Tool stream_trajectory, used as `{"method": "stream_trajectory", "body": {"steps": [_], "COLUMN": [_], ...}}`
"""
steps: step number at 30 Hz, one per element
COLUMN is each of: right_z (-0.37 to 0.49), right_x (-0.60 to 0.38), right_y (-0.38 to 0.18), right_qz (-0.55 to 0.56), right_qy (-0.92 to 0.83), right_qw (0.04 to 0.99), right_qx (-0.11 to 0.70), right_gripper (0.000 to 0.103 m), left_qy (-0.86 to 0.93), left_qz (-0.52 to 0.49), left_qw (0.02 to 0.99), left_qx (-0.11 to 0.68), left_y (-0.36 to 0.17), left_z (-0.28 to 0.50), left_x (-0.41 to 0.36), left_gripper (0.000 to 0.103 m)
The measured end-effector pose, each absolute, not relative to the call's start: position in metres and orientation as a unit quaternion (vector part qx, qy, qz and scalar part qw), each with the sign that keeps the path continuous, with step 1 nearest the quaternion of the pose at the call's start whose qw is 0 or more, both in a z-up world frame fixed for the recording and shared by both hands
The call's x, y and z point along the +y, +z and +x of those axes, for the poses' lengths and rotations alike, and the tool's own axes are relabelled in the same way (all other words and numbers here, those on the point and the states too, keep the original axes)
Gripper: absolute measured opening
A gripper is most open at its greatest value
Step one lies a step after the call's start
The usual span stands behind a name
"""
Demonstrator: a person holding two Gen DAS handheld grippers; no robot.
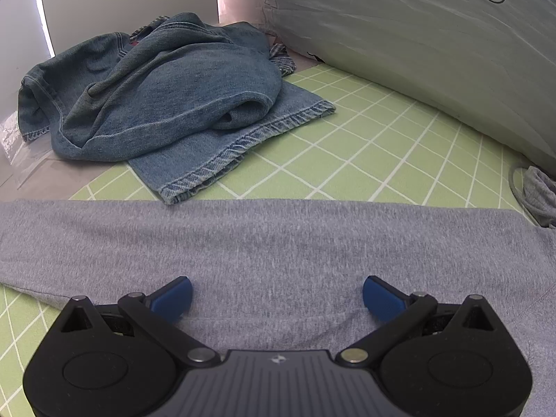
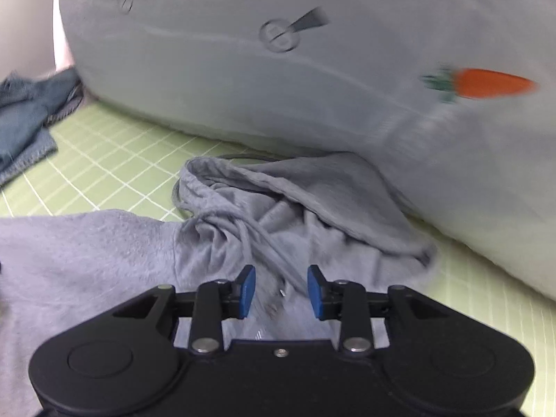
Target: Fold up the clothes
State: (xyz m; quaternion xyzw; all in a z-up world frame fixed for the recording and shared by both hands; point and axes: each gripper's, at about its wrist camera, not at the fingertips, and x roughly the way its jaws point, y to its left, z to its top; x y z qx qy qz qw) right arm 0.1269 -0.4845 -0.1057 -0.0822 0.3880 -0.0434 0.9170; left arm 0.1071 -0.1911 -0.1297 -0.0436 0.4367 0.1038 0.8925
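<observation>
A grey sweatshirt (image 1: pixel 278 243) lies flat across the green grid mat (image 1: pixel 382 146). My left gripper (image 1: pixel 277 297) is wide open and empty, low over the grey cloth. In the right wrist view the grey garment's bunched hood with a drawstring (image 2: pixel 278 201) lies ahead. My right gripper (image 2: pixel 280 292) is partly open just above this crumpled part, with cloth under the gap. Its blue fingers (image 2: pixel 247 290) hold nothing that I can see. The view is motion-blurred.
A crumpled pair of blue jeans (image 1: pixel 166 90) lies at the mat's far left; it also shows in the right wrist view (image 2: pixel 24 118). A large white pillow (image 1: pixel 434 41) with a carrot print (image 2: pixel 486 83) borders the mat's far right side.
</observation>
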Motion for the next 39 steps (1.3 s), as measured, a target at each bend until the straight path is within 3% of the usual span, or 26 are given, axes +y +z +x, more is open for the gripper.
{"method": "stream_trajectory", "body": {"steps": [5,8,9,18,24,26,28,31,33,39], "right_z": [0.150,0.152,0.149,0.083,0.017,0.003,-0.006,-0.003,0.008,0.083], "right_x": [-0.477,-0.479,-0.480,-0.509,-0.523,-0.518,-0.515,-0.523,-0.526,-0.521], "right_y": [-0.117,-0.122,-0.120,-0.078,-0.068,-0.074,-0.079,-0.079,-0.075,-0.091], "right_qz": [-0.138,-0.150,-0.147,-0.036,0.012,0.001,-0.006,0.016,0.011,-0.094], "right_qy": [-0.037,-0.013,-0.009,-0.091,-0.121,-0.096,-0.098,-0.129,-0.143,-0.126], "right_qw": [0.906,0.902,0.905,0.933,0.914,0.905,0.900,0.901,0.909,0.912], "right_qx": [0.398,0.404,0.400,0.346,0.387,0.415,0.425,0.415,0.391,0.379], "right_gripper": [0.031,0.014,0.003,0.003,0.004,0.016,0.057,0.080,0.091,0.091], "left_qy": [0.105,0.106,0.105,0.104,0.105,0.105,0.104,0.105,0.105,0.105], "left_qz": [-0.044,-0.044,-0.044,-0.043,-0.043,-0.044,-0.043,-0.044,-0.044,-0.044], "left_qw": [0.893,0.893,0.893,0.894,0.894,0.894,0.894,0.894,0.894,0.894], "left_qx": [0.435,0.435,0.435,0.435,0.433,0.433,0.434,0.434,0.433,0.433], "left_y": [-0.130,-0.130,-0.130,-0.130,-0.131,-0.130,-0.130,-0.130,-0.130,-0.130], "left_z": [0.107,0.108,0.108,0.108,0.107,0.107,0.108,0.107,0.107,0.107], "left_x": [-0.191,-0.191,-0.191,-0.191,-0.192,-0.192,-0.192,-0.192,-0.192,-0.192], "left_gripper": [0.103,0.103,0.103,0.103,0.103,0.103,0.103,0.103,0.103,0.103]}}
